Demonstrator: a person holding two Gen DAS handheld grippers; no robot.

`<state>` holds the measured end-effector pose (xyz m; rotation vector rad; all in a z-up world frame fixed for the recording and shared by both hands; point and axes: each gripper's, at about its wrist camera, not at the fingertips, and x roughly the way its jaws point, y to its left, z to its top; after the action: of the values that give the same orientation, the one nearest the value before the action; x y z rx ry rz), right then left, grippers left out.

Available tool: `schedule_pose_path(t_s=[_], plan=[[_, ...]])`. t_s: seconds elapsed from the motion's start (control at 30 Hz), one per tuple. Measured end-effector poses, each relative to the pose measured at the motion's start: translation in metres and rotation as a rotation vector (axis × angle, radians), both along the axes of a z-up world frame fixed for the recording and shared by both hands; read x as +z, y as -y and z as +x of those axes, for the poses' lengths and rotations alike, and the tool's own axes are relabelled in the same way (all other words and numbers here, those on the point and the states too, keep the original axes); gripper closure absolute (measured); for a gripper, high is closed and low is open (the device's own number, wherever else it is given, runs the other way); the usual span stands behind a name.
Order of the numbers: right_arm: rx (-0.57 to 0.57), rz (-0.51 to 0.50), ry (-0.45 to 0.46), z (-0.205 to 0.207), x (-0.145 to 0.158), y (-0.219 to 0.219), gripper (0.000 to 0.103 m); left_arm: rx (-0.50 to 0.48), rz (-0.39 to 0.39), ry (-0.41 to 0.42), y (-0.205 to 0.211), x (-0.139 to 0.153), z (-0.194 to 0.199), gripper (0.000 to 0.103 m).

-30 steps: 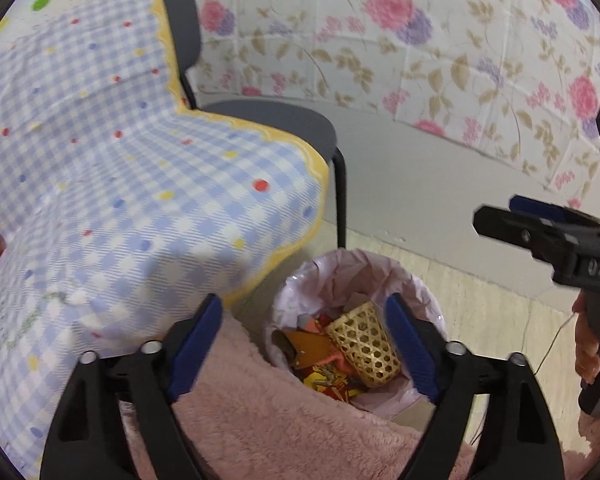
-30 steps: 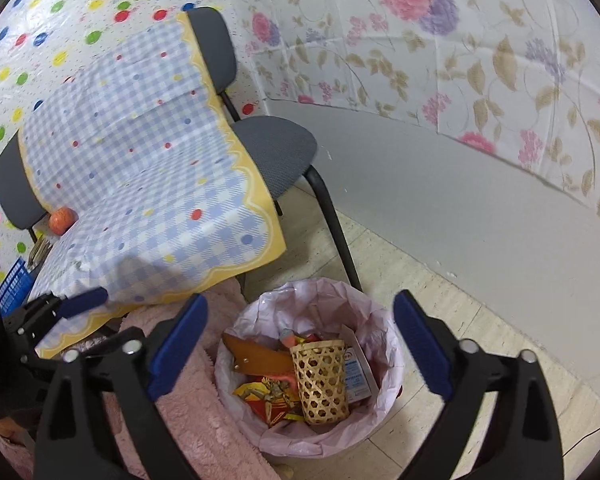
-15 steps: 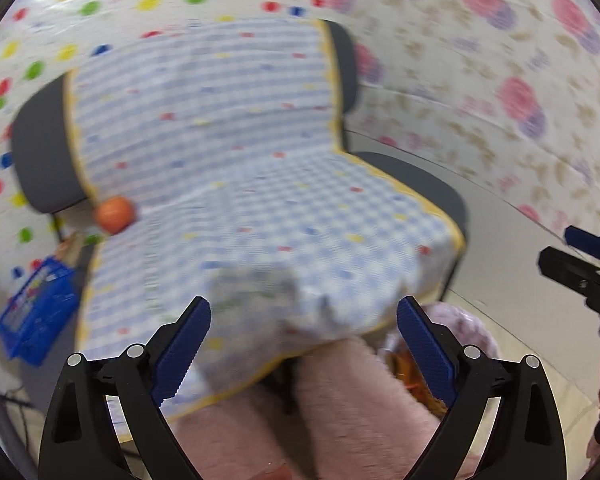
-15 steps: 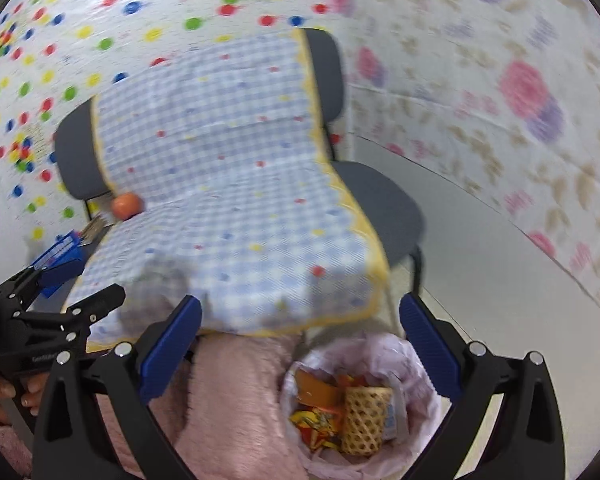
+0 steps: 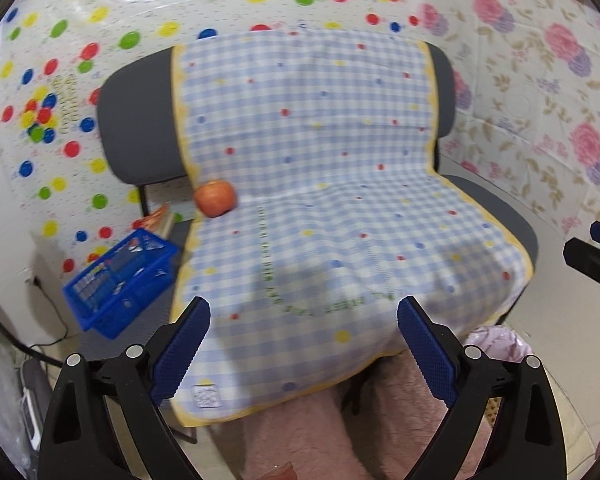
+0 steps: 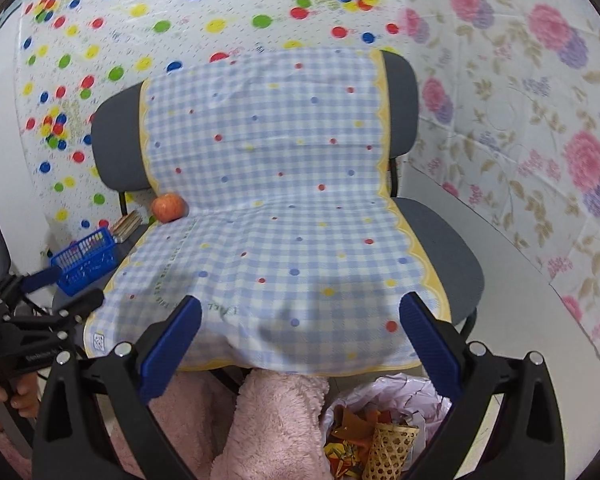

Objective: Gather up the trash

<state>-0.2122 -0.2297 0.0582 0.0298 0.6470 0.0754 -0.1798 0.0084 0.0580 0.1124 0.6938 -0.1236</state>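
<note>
Both my grippers, left [image 5: 303, 344] and right [image 6: 300, 344], gape empty; the apple [image 5: 215, 198] at the cloth's [image 5: 340, 200] left edge looks firm, smooth; I'd pinch its sides.

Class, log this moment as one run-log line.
left gripper: open, empty | right gripper: open, empty | apple: on checked cloth | bin: holds trash

Both tongs are matt black plastic frames with two angular arms each. The left tongs [image 5: 303, 328] and right tongs [image 6: 300, 328] carry ribbed blue pads [image 5: 426, 350] on their inner faces and round silver screws [image 6: 476, 348] at the joints. Bare fingers [image 6: 18, 396] grip a black handle printed with pale lettering.
</note>
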Motion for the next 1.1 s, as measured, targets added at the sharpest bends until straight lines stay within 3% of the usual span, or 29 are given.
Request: schedule_pose_path(t_s=[0.4,1.1], plan=[[0.067,0.011,-0.023,0.014,-0.011,-0.024,0.006,0.080,0.000,-0.014,-0.030,-0.001,0.004,0.009],[0.068,0.029,-0.027,0.017,-0.016,-0.023,0.006,0.071,0.005,-0.018,-0.022,-0.002,0.009,0.009]])
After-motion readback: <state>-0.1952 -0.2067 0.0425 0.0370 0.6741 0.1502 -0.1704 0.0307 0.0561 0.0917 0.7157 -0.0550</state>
